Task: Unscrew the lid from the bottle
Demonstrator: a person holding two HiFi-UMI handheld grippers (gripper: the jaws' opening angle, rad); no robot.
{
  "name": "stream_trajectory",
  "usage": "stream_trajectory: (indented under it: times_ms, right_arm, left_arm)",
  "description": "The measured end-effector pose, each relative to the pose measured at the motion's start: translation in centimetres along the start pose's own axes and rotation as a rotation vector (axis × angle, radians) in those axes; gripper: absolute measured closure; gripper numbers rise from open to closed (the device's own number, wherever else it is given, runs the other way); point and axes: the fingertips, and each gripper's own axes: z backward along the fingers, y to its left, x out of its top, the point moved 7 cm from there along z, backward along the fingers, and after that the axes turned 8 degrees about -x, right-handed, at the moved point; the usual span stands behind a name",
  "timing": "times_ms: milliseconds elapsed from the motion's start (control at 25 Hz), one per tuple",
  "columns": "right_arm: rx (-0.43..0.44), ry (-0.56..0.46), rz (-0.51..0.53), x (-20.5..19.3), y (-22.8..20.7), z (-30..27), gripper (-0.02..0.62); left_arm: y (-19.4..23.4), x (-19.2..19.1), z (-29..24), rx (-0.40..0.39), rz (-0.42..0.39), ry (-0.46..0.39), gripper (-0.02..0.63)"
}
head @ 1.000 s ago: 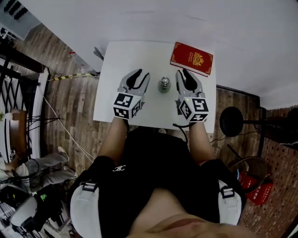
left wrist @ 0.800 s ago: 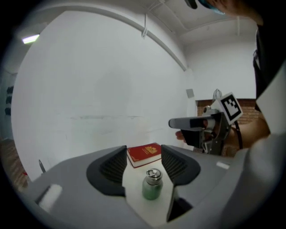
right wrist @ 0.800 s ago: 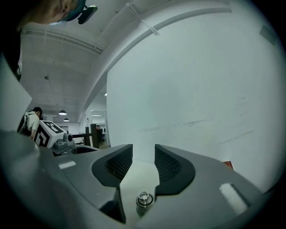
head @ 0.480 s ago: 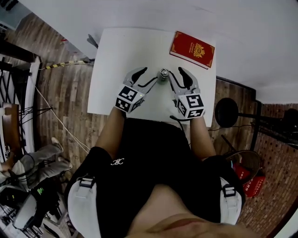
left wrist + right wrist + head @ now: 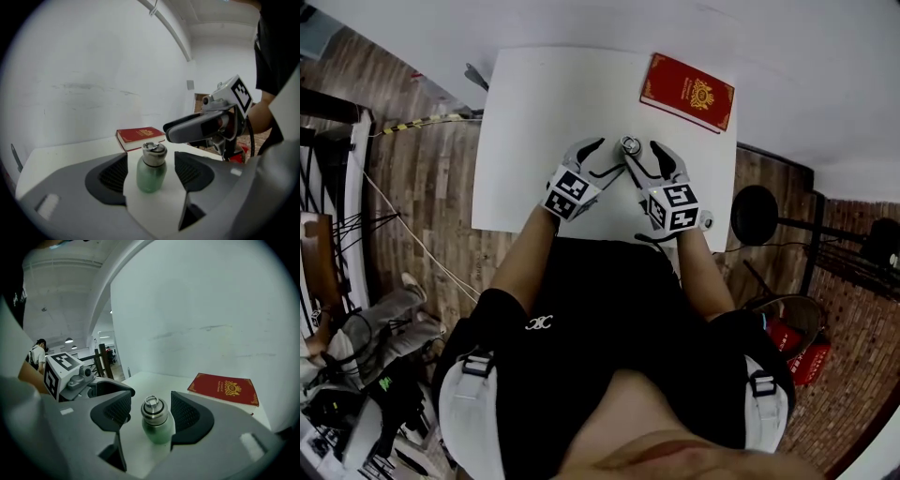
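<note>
1 bottle point(image 5: 630, 144) stands between the opening jaws of both hand-held grippers point(image 5: 609, 157) point(image 5: 642, 157).

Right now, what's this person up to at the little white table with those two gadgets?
A person holds a two-jaw gripper in each hand at a white table. The left gripper and right gripper both have a small green bottle standing between their jaws. The jaws are opening, with gaps to the bottle, so nothing is gripped. Its metal lid is on. A red book lies nearby.
</note>
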Motion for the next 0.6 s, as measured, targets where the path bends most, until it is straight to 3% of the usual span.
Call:
stream_trajectory:
  times_ms: [280, 600]
  right_arm:
    - [-0.002, 0.084, 0.023, -1.3, -0.1, -2.3, 0.351]
    - [0.018, 0.158, 0.058, -2.2, -0.2, -3.4, 0.351]
  left_arm:
    - [1.2, -1.5, -3.0, -0.037, 0.008, 0.024, 0.247]
    - [1.2, -2.3, -5.4, -0.086, -0.019, 0.058, 0.268]
